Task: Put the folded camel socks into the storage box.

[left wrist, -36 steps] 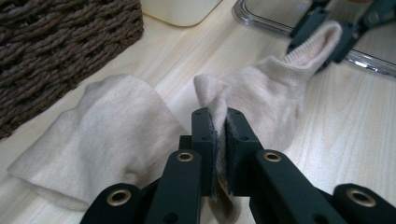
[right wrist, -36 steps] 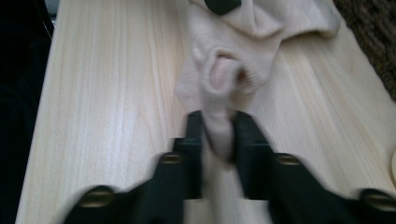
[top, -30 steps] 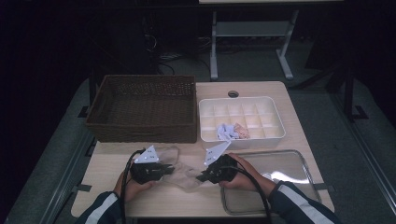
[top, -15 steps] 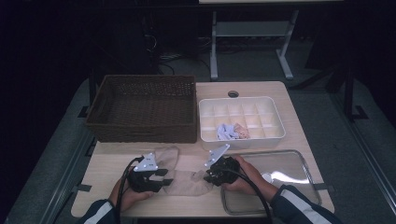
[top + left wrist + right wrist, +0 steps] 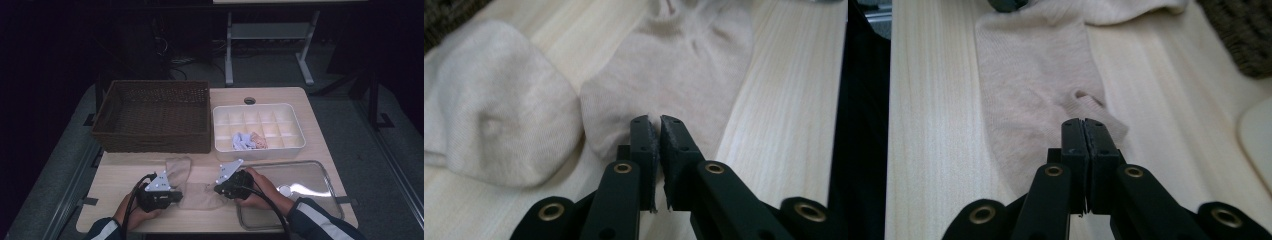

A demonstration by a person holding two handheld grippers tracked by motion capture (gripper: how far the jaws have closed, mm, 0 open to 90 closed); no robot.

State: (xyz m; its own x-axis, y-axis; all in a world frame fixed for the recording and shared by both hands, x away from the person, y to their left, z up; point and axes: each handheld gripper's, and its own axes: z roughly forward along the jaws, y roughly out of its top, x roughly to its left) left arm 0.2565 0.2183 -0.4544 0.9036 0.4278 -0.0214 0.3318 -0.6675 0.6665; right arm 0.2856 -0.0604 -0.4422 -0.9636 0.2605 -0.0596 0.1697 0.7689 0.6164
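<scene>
A beige sock (image 5: pixel 199 197) lies flat near the table's front edge, between my two grippers. My left gripper (image 5: pixel 177 196) has just closed its jaws on the sock's rounded end (image 5: pixel 674 65), with a bit of fabric pinched at the tips (image 5: pixel 655 120). My right gripper (image 5: pixel 217 190) has likewise just closed, and its jaws meet on the sock's folded cuff (image 5: pixel 1083 107). A second beige sock (image 5: pixel 178 167) lies just behind, reaching toward the basket; its toe (image 5: pixel 499 120) lies beside the first.
A brown wicker basket (image 5: pixel 155 115) stands at the back left. To its right is a white compartment box (image 5: pixel 257 112) holding a rolled blue and pink cloth (image 5: pixel 247 141). My right hand rests over the left end of a metal tray (image 5: pixel 315 175) at the front right.
The left hand dipped toward the front edge and came back. The sock between the grippers now lies flatter and more stretched out. The right hand has barely moved.
</scene>
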